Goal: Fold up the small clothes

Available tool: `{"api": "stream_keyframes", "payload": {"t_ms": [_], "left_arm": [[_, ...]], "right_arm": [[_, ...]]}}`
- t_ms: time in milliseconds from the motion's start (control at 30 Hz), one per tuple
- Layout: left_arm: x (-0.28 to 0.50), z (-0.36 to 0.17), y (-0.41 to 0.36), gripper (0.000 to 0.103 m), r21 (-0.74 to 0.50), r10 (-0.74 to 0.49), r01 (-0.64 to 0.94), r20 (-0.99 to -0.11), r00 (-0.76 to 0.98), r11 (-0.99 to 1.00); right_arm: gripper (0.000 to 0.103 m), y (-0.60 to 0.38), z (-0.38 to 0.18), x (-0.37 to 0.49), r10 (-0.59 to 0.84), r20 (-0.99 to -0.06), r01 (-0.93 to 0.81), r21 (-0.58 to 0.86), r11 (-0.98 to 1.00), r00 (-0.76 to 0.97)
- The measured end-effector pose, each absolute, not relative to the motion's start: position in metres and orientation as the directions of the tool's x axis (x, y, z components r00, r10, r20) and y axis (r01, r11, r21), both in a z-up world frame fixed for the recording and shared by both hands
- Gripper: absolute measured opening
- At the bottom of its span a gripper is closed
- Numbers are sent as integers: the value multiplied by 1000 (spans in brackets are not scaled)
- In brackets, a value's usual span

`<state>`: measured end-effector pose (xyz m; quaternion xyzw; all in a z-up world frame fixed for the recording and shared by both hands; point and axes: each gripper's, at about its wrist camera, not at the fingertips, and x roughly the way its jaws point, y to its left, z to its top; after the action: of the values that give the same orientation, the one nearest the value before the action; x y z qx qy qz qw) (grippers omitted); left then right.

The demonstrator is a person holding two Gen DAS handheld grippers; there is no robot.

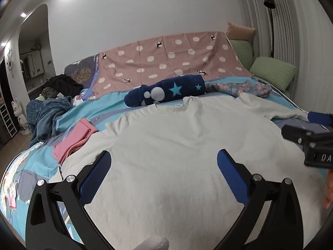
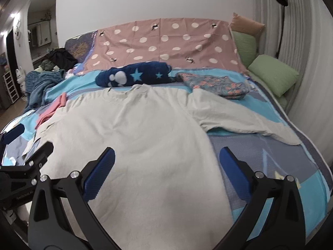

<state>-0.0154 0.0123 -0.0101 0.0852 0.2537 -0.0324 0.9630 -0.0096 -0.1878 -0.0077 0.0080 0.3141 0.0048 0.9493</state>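
Note:
A white T-shirt (image 1: 177, 145) lies spread flat on the bed, collar toward the far side, its right sleeve (image 2: 239, 120) stretched out. My left gripper (image 1: 164, 158) hovers open over the shirt's lower body, nothing between its blue pads. My right gripper (image 2: 167, 156) is open too, above the shirt's lower right edge, one finger over the shirt and one over the bedspread. Each gripper shows at the edge of the other's view: the right gripper (image 1: 308, 131), the left gripper (image 2: 27, 141).
A pink folded garment (image 1: 72, 139) lies left of the shirt. A navy star-patterned roll (image 1: 166, 92) and a floral folded piece (image 2: 216, 84) sit beyond the collar. A blue blanket (image 1: 45, 118) and dark clothes are piled far left. Green pillows (image 1: 272, 71) line the right side.

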Motion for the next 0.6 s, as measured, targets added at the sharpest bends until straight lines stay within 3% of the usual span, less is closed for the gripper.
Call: {"api": "stream_keyframes", "payload": {"t_ms": [333, 433, 600], "left_arm": [[-13, -13, 10, 101, 163, -28, 139, -545, 838, 977], [-11, -16, 12, 95, 153, -29, 141, -572, 820, 978], [-9, -19, 13, 95, 152, -25, 139, -584, 811, 979]], "right_arm": [[101, -184, -5, -14, 46, -586, -24, 45, 999, 809], [101, -187, -5, -13, 16, -594, 4, 33, 999, 804], [101, -193, -9, -10, 10, -618, 28, 52, 998, 786]]}}
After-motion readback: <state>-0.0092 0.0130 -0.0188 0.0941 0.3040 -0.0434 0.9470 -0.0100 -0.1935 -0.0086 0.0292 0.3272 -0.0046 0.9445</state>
